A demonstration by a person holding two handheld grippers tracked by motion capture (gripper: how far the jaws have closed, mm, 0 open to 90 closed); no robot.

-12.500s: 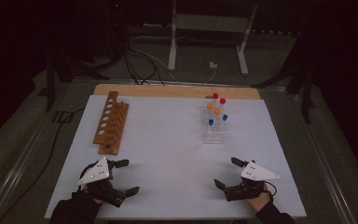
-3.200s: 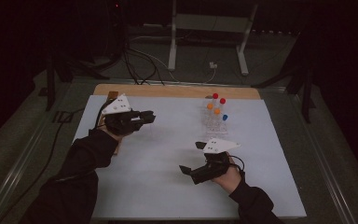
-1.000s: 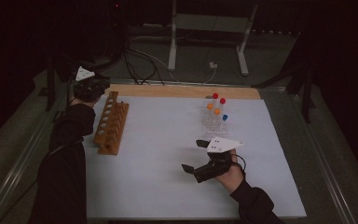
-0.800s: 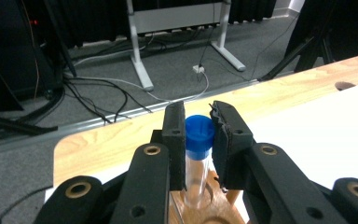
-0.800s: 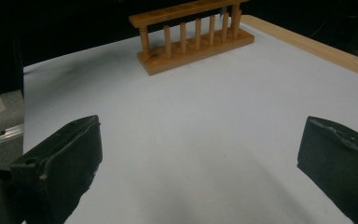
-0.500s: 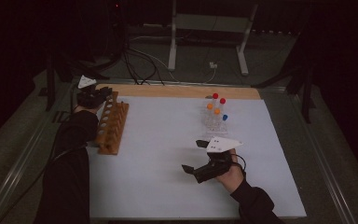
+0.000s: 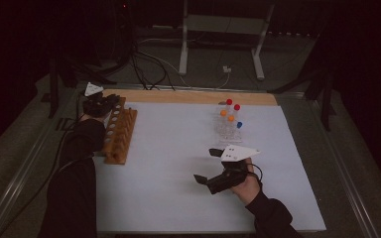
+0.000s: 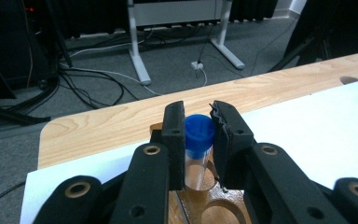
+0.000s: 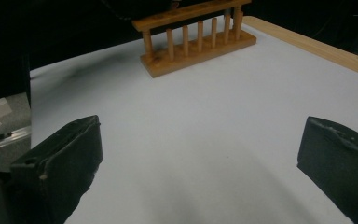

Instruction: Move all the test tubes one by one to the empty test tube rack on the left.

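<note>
Blue-capped tube (image 8: 198,148) clamped in left claw (image 8: 199,140), bottom hidden; right claw (image 9: 200,182) wide open, empty.

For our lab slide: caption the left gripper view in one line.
Left gripper clamps a blue-capped tube above a wooden rack.

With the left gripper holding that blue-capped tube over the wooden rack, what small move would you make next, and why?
Probably ease the left gripper straight down a little further before letting go. Its jaws are shut on the blue-capped tube, whose lower end seems to sit in a hole at the far end of the wooden rack, with most of the tube above the top board. Releasing now might let it drop or tip.
</note>
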